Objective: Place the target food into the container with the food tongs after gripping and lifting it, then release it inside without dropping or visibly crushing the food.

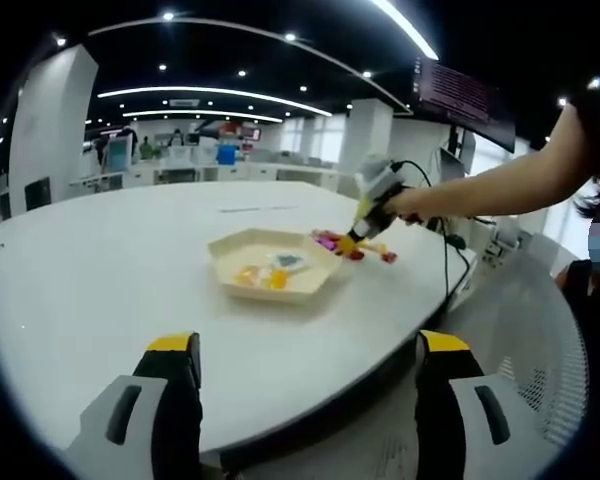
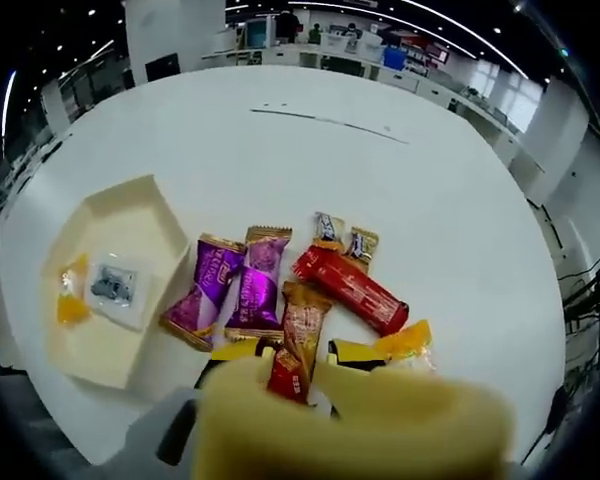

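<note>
Right gripper (image 2: pixel 298 368) over candy pile on worktop (image 2: pixel 400 190), jaws closing around brown-red wrapped candy (image 2: pixel 298 345); firm hold uncertain. Left gripper (image 1: pixel 305 385) idle, jaws apart, empty. Grasp step. Next you lift gently, carry to tray (image 2: pixel 130 215) beside pile.

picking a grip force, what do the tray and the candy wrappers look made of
Tray: pale cream, matte, thin angled walls; looks like moulded pulp or paperboard, could be plastic. Purple wrappers and red wrapper: glossy crinkled film with crimped ends, likely plastic or foil laminate. Clear sachet in the tray: transparent plastic film.
</note>
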`<state>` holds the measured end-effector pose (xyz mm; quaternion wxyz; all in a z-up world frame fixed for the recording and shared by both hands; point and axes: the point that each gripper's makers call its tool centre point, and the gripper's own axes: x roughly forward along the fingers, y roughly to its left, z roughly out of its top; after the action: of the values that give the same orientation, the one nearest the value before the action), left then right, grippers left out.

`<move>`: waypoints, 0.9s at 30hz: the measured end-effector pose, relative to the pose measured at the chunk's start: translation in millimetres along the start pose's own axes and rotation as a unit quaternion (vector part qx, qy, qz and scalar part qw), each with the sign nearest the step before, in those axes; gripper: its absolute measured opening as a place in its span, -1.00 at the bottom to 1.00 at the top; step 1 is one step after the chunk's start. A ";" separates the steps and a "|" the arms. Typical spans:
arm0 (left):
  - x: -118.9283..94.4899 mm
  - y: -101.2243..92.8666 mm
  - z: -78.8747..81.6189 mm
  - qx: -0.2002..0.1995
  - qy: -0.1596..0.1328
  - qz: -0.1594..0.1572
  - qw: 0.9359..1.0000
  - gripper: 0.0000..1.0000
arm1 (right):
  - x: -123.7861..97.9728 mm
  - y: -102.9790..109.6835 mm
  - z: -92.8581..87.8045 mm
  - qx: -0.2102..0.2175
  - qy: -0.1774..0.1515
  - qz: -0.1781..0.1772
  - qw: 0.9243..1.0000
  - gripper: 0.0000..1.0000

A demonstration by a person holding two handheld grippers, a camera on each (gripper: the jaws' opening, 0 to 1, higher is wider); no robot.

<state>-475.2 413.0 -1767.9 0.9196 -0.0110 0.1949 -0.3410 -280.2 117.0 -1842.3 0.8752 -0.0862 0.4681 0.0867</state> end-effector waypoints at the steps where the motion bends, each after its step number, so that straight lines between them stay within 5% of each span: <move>1: 0.0 -0.4 -0.2 0.000 0.001 -0.001 1.000 0.67 | -0.5 -0.7 -1.3 0.003 0.004 0.001 1.000 -0.52; 15: 1.4 -2.8 5.1 0.012 -0.014 -0.010 1.000 0.98 | -17.4 -5.6 2.7 0.000 0.003 0.014 1.000 -0.52; 27: 0.6 -3.9 5.1 0.009 -0.015 -0.014 1.000 0.96 | -45.3 -1.8 21.0 0.006 -0.025 0.020 0.999 -0.51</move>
<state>-475.4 409.0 -1762.8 0.9177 -0.0108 0.1778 -0.3551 -287.7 117.0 -1792.8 0.8851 -0.0697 0.4484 0.1030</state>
